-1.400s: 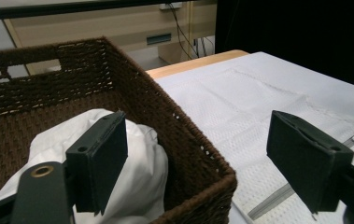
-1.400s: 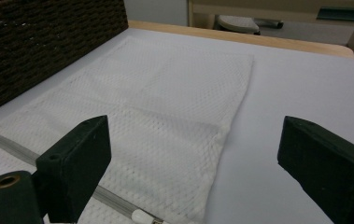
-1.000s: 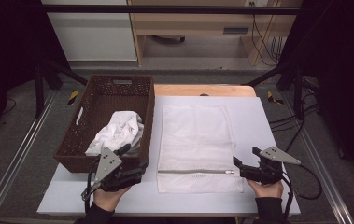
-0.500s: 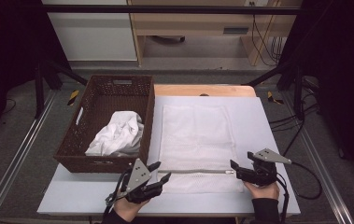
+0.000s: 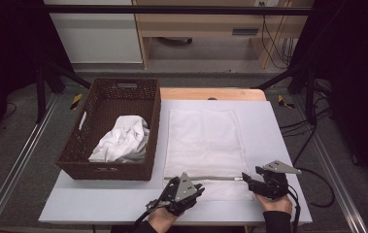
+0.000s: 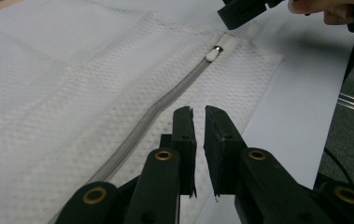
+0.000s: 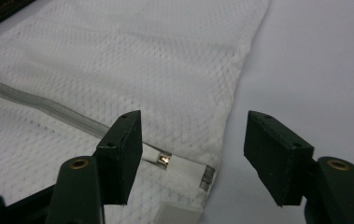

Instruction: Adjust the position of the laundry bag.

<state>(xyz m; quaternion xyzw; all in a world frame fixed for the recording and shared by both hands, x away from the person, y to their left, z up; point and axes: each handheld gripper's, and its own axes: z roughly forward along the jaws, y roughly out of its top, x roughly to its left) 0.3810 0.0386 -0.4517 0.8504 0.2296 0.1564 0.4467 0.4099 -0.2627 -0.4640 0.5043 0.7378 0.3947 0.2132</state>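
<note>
A white mesh laundry bag [image 5: 205, 141] lies flat on the white table. Its grey zipper [image 5: 206, 178] runs along the near edge. My left gripper [image 5: 193, 188] is low over the bag's near left part, right beside the zipper [image 6: 165, 100]. Its jaws have just been closing and now stand almost together [image 6: 199, 114], with no fabric visibly pinched. My right gripper [image 5: 246, 178] is at the bag's near right corner. Its jaws [image 7: 193, 126] have just been closing a little but still stand wide either side of the zipper pull [image 7: 165, 159], clear of it.
A dark wicker basket [image 5: 75, 150] stands on the table's left with a crumpled white cloth [image 5: 121, 141] in it. A bare strip of table [image 5: 274, 131] runs right of the bag. The table's near edge is just behind both hands.
My left gripper moved right, from in front of the basket to the bag's near edge, sank, and closed its jaws. The right gripper stayed at the zipper's right end.
</note>
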